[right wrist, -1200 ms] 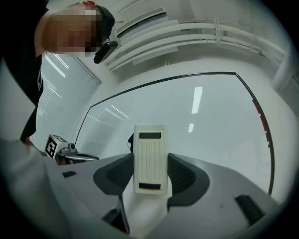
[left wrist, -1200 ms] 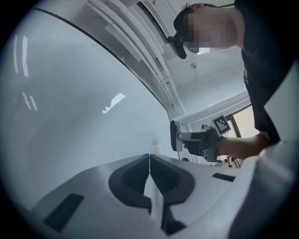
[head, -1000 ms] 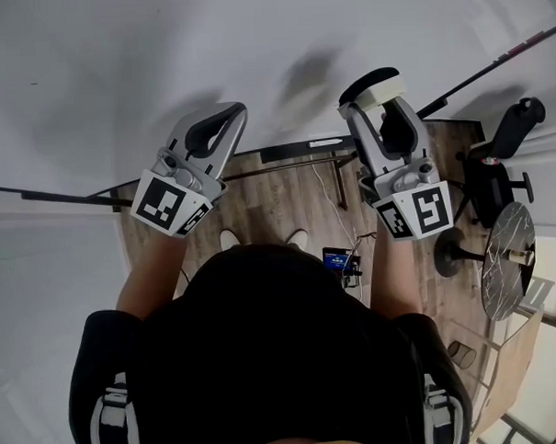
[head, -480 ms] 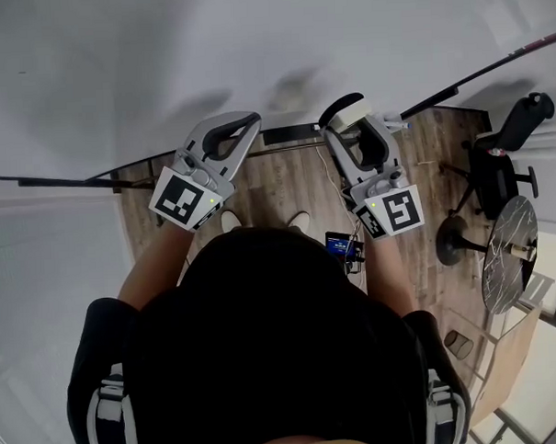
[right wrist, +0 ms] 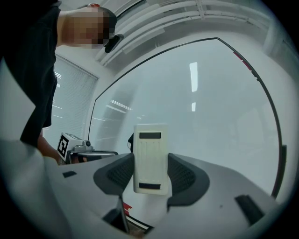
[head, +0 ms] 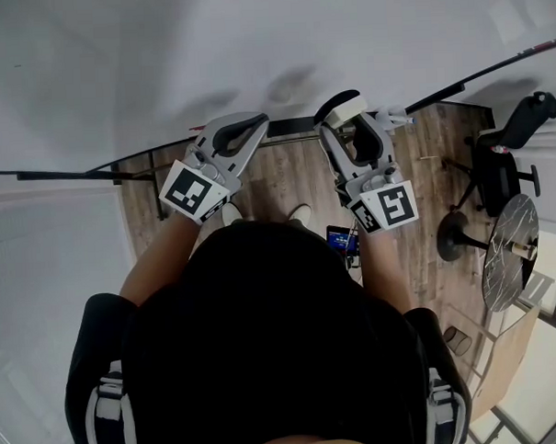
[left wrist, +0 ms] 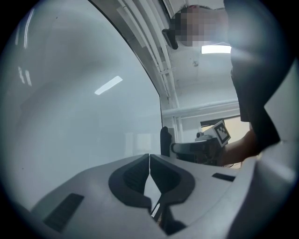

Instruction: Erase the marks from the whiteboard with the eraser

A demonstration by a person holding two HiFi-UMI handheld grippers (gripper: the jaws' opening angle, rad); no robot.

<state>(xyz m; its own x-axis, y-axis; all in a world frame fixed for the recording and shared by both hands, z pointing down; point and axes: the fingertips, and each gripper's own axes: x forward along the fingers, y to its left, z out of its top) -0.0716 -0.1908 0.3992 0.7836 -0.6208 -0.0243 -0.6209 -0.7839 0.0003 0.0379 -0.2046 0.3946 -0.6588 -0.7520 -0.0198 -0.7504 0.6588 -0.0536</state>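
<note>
The right hand-held gripper (right wrist: 150, 179) clamps the eraser (right wrist: 150, 149) at the whiteboard's (right wrist: 210, 107) lower edge. The left hand-held gripper (left wrist: 149, 163) is closed and empty. Angled pressure could twist the eraser loose.

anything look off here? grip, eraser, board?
Nothing stands out. The right gripper has its jaws shut squarely on the cream rectangular eraser, which sits upright and centred. The left gripper is empty, jaws together. The glossy white whiteboard shows no marks or damage in the parts visible.
</note>
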